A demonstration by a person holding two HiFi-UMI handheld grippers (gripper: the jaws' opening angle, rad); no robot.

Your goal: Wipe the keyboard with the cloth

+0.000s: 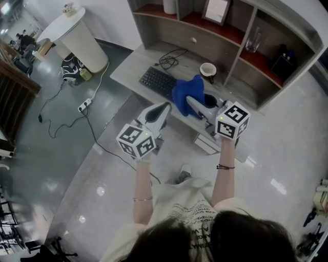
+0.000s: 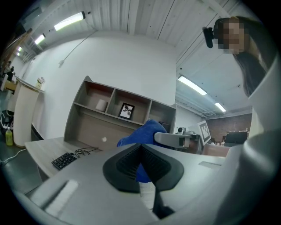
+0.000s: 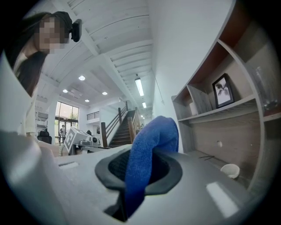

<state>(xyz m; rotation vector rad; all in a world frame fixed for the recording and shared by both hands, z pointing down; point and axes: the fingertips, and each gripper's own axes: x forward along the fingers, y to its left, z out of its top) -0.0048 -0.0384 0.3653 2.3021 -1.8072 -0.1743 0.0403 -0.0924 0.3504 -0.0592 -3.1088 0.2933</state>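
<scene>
1. The desk [image 1: 128, 69] is pale grey wood and sits at the upper centre of the head view. A shelf unit [image 1: 241, 38] with red-brown boards rises along its back. Around it runs a glossy grey floor [image 1: 66, 169] that catches the ceiling lights.
2. A black keyboard [image 1: 157, 82] lies flat near the desk's front edge. A loose coil of black cable [image 1: 168, 60] lies behind it, and a white cup [image 1: 208, 70] stands to its right, under the shelves.
3. The shelves carry a framed picture [image 1: 217, 9] at the top and a clear glass [image 1: 252, 40] further right.
4. At the upper left stands a round white table [image 1: 74, 30]. Below it a white power strip [image 1: 84, 106] lies on the floor, with cords trailing from it.
5. The right claw [image 1: 190, 101] is clenched on a blue cloth [image 1: 185, 88]. Its own view shows the cloth pinched between the black pads and bulging up over them.
6. The cloth hangs in the air at the keyboard's right end, near the cup. I cannot tell whether it touches the keys.
7. The left claw [image 1: 164, 108] is at lower centre left, just beside the cloth. Its pads are pressed together with nothing between them.
</scene>
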